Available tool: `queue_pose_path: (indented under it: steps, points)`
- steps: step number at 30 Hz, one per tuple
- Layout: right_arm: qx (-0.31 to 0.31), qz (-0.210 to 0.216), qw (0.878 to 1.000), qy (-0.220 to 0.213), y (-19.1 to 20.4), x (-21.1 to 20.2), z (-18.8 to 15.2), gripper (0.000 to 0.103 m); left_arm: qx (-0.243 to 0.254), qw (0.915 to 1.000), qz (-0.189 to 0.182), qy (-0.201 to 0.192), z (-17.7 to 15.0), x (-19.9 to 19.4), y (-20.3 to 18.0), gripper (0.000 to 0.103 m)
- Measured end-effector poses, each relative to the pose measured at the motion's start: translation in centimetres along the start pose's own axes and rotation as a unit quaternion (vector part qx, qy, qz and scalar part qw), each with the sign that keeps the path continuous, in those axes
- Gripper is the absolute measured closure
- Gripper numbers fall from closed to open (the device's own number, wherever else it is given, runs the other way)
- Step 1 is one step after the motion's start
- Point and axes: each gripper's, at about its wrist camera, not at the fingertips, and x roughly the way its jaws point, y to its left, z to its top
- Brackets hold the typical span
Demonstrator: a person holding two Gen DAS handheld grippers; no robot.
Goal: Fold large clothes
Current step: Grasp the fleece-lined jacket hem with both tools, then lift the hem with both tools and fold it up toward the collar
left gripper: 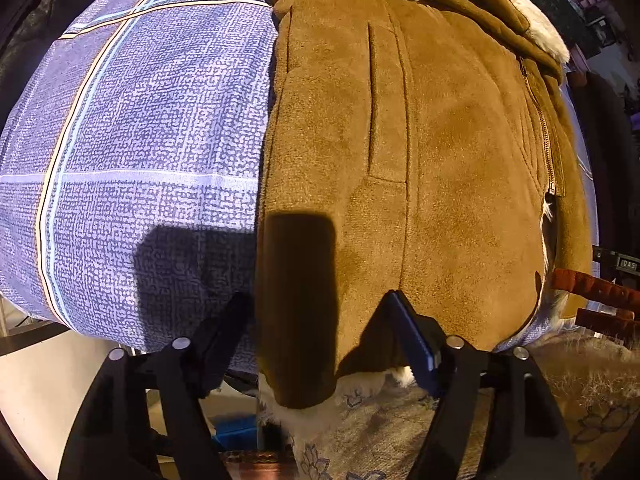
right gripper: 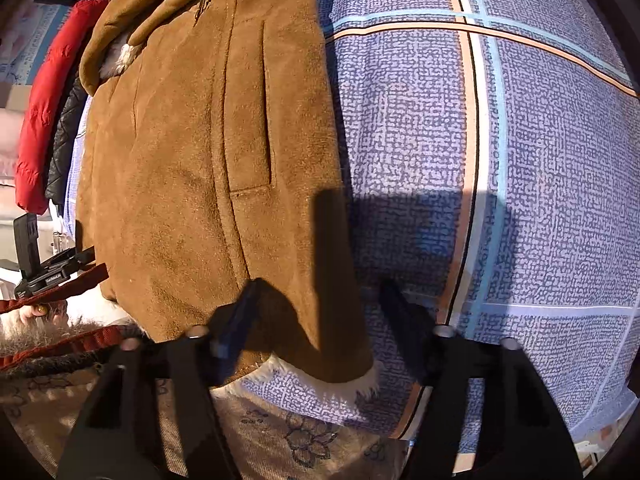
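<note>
Where it lies flat on the bedspread (left gripper: 132,128), the coat (left gripper: 420,152) runs hem-near, collar-far.
Tan suede, pale fleece lining, zip, welt pockets. Left gripper (left gripper: 320,320) and right gripper (right gripper: 316,308) each straddle a hem corner, jaws part-closed; whether the pads press cannot be told. Writing on a black device (left gripper: 624,264) is unreadable. Red jacket (right gripper: 44,112) beyond.

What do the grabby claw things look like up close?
Both are black plastic. The left gripper has two chunky pointed fingers, silver round bolts, and a blue pad inside one finger. The right gripper matches: black, with silver bolts too. No cables or sleeves show here.
</note>
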Motion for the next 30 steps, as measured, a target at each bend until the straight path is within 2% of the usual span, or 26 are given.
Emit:
queue_pose_path:
  steps: [2, 4, 7, 9, 10, 11, 15, 18, 21, 24, 26, 30]
  points:
    - [-0.006, 0.006, 1.0, 0.008, 0.1, -0.2, -0.1, 0.06, 0.006, 1.0, 0.002, 0.005, 0.2, -0.2, -0.8, 0.051]
    - [-0.014, 0.009, 1.0, 0.015, 0.4, 0.0, -0.5, 0.063, 0.013, 0.9999, 0.008, 0.007, 0.4, -0.4, -1.6, 0.055]
    - [-0.02, 0.011, 0.999, 0.028, 0.9, 0.5, -0.7, 0.075, 0.012, 0.9999, 0.002, 0.007, 0.4, -0.3, -2.0, 0.06]
    - [-0.011, 0.024, 0.999, 0.029, 0.5, 0.3, -0.9, 0.085, 0.003, 1.0, -0.006, 0.007, 0.4, -0.5, -2.0, 0.069]
    - [-0.004, 0.035, 0.999, 0.029, 0.3, -0.1, -1.0, 0.088, -0.002, 0.9999, -0.012, 0.007, 0.2, -1.0, -1.4, 0.079]
    - [-0.002, 0.047, 0.998, 0.029, 0.4, -0.3, -1.0, 0.089, -0.008, 0.9997, -0.02, 0.007, 0.3, -1.3, -1.3, 0.083]
    - [-0.001, 0.079, 0.997, 0.023, 1.5, -2.3, -0.7, 0.09, -0.019, 0.9982, -0.056, -0.011, 0.9, -3.7, -1.7, 0.086]
    - [-0.002, 0.113, 0.994, 0.0, 2.8, -4.9, -0.2, 0.091, -0.007, 0.997, -0.053, -0.056, 1.6, -6.9, -2.6, 0.086]
    - [0.003, 0.154, 0.987, -0.04, 4.1, -8.3, 1.1, 0.091, -0.014, 0.9933, -0.059, -0.098, 3.1, -9.6, -2.8, 0.086]
    - [-0.011, 0.16, 0.983, -0.088, 5.1, -11.7, 3.4, 0.091, -0.007, 0.9895, -0.055, -0.133, 6.9, -12.0, -3.6, 0.087]
    - [-0.031, 0.149, 0.981, -0.12, 6.2, -13.8, 5.7, 0.091, -0.006, 0.9866, -0.047, -0.156, 9.5, -13.5, -4.0, 0.087]
    - [-0.046, 0.145, 0.976, -0.157, 7.1, -16.8, 11.0, 0.091, -0.017, 0.9798, -0.053, -0.192, 15.1, -16.5, -3.0, 0.087]
